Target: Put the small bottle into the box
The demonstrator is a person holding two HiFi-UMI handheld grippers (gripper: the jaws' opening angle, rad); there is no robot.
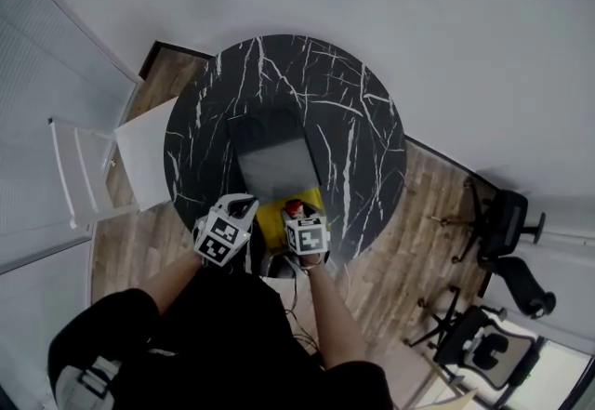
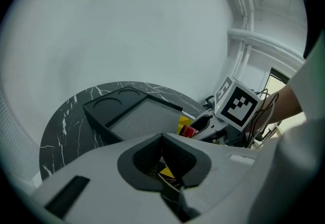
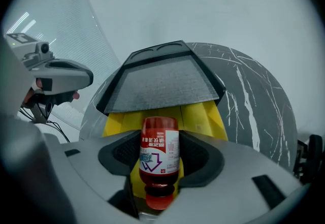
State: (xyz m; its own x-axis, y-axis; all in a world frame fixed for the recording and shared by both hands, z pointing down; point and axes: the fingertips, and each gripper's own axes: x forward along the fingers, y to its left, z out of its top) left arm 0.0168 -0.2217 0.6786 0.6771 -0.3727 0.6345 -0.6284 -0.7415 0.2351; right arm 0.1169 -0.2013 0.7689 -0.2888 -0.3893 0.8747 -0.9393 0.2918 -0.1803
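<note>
The bottle, red with a printed label, was held between the right gripper's jaws, cap toward the camera, body pointing outward. It hung over the yellow box, which lay open at the near edge of the round black marbled table. Just beyond the box and touching it stood a dark tray with a grey mat and two round recesses at its far end. The left gripper was beside the right one at the table edge; its jaws were nearly together, with nothing between them. In the head view a white chair stood left of the table, and black office chairs stood to the right.
</note>
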